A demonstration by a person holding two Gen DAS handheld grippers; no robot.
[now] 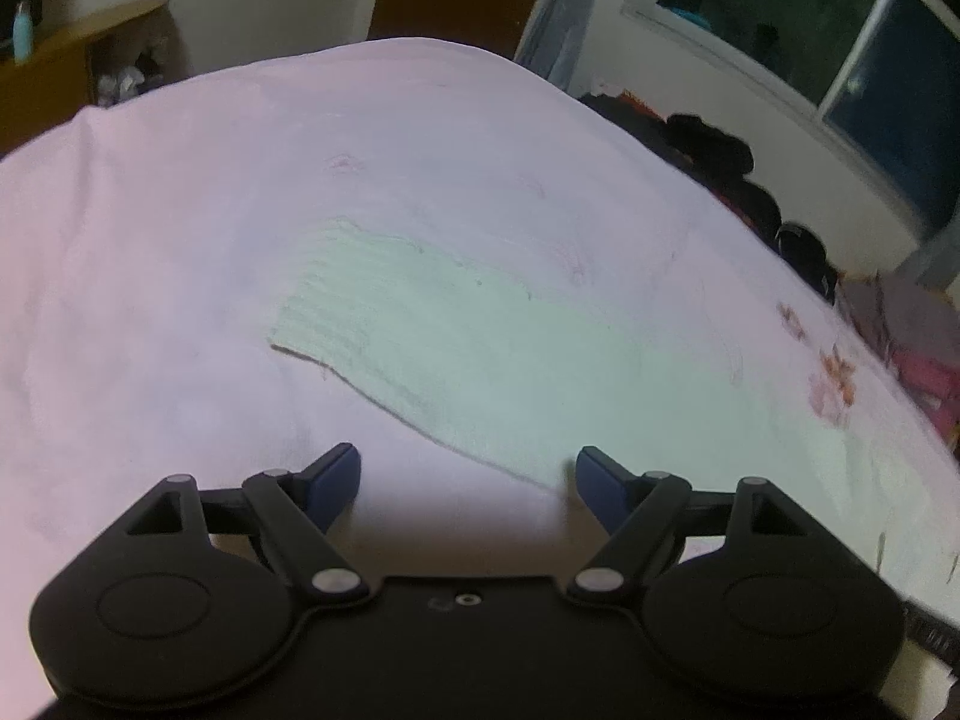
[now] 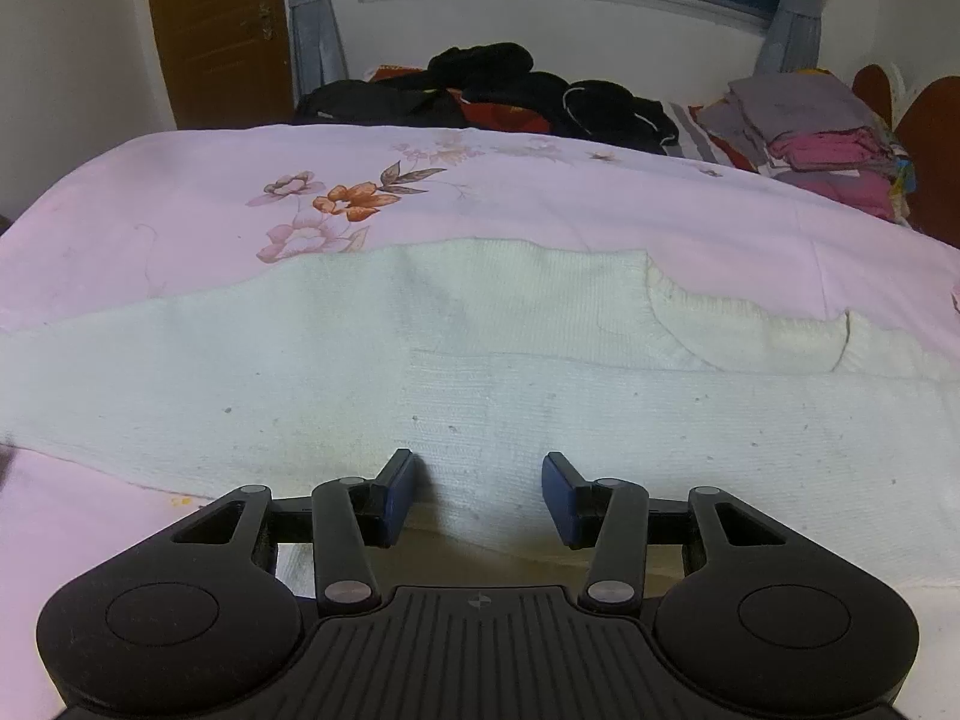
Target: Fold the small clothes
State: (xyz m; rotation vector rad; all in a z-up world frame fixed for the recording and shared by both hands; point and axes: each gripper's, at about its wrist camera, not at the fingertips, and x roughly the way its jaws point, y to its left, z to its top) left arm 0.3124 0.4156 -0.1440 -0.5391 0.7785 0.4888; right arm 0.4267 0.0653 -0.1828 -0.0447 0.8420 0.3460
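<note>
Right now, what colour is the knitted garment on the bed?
White knitted garment, seen best in the right wrist view.

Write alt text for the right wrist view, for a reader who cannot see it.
A white knit sweater lies spread flat across a pink floral bedsheet, with the right gripper poised over its near edge, jaws apart and holding nothing. Behind it are dark clothes, a stack of folded laundry, a window and a brown door.
</note>
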